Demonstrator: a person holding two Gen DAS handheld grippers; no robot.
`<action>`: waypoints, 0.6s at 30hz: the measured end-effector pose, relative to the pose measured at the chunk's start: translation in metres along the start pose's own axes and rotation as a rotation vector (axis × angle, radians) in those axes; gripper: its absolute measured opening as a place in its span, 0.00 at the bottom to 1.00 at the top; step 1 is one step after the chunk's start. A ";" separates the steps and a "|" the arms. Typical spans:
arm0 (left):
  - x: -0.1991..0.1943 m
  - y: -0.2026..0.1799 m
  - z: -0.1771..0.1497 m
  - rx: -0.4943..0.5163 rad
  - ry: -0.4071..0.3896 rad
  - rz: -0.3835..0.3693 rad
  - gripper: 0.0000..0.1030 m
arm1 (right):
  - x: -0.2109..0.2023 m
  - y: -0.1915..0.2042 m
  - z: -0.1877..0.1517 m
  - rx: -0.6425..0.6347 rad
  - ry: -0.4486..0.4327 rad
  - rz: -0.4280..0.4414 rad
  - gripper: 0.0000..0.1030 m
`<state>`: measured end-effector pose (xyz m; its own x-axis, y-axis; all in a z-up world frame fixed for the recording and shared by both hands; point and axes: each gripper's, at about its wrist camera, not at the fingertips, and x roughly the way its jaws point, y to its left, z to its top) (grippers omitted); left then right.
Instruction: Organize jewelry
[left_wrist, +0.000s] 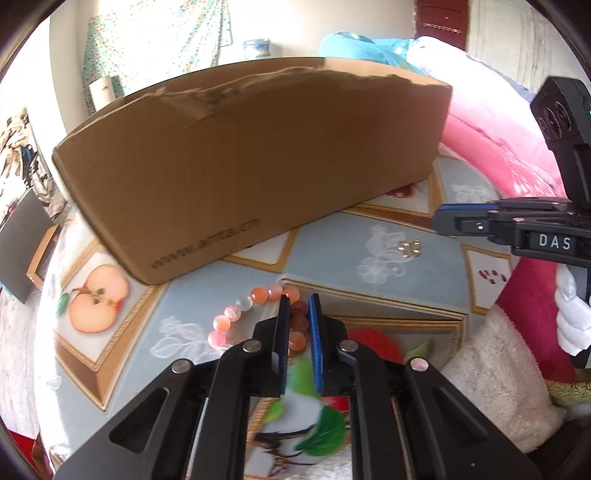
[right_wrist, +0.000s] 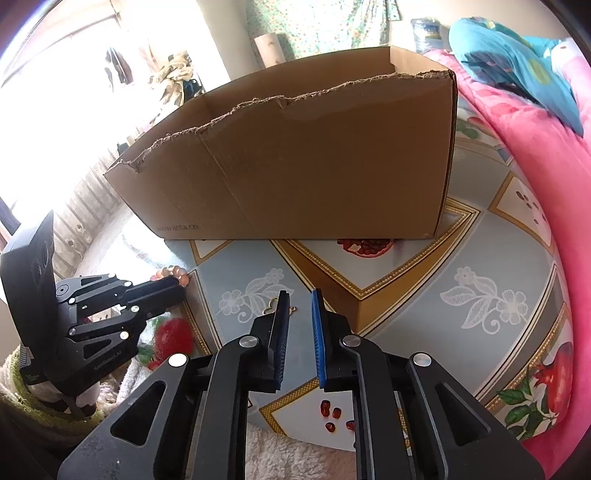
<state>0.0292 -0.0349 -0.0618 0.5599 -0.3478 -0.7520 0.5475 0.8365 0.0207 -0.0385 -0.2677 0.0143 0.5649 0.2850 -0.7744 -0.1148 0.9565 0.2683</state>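
Sunlight floods a cluttered room behind the low table (left_wrist: 388, 236), whose top wears a glossy blue-grey cloth printed with white flower sprays, gold-framed diamonds, a halved apple and pomegranates. On it stands a torn-edged cardboard box (left_wrist: 255, 166), open at the top, with a web address printed low on its near wall; in the right wrist view the box (right_wrist: 295, 162) shows an empty-looking inner wall. Just in front of the box lies the bead bracelet (left_wrist: 255, 314), a loop of round beads in orange, peach, pink and one clear, some darker red-brown ones at its near side. The left gripper (left_wrist: 299, 306) points down at that near side and its blue-padded fingers have closed onto the darker beads, which sit pinched between them. Further right on the cloth, well apart from the bracelet, lies a small pair of gold earrings (left_wrist: 409, 248); from the right wrist view the gold earrings (right_wrist: 275, 308) peek out just beside the left finger of the right gripper (right_wrist: 299, 295), whose jaws stand a little apart with nothing between them. A white-gloved hand (left_wrist: 572, 317) holds that gripper's handle. Pink and turquoise bedding (right_wrist: 517, 92) piles up beyond the table, and a fluffy white towel (left_wrist: 491, 387) lies at its near edge
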 end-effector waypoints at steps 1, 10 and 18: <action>0.001 -0.005 0.001 0.009 -0.002 -0.007 0.09 | -0.002 0.000 -0.001 0.002 -0.001 0.001 0.17; 0.004 -0.018 0.005 0.030 -0.006 -0.033 0.09 | 0.009 0.013 -0.009 0.003 0.020 0.005 0.27; 0.001 -0.014 0.005 0.019 -0.011 -0.046 0.09 | 0.023 0.031 -0.007 -0.096 0.020 -0.064 0.29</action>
<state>0.0249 -0.0494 -0.0602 0.5404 -0.3904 -0.7453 0.5847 0.8112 -0.0010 -0.0354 -0.2310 0.0008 0.5572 0.2234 -0.7998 -0.1573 0.9741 0.1625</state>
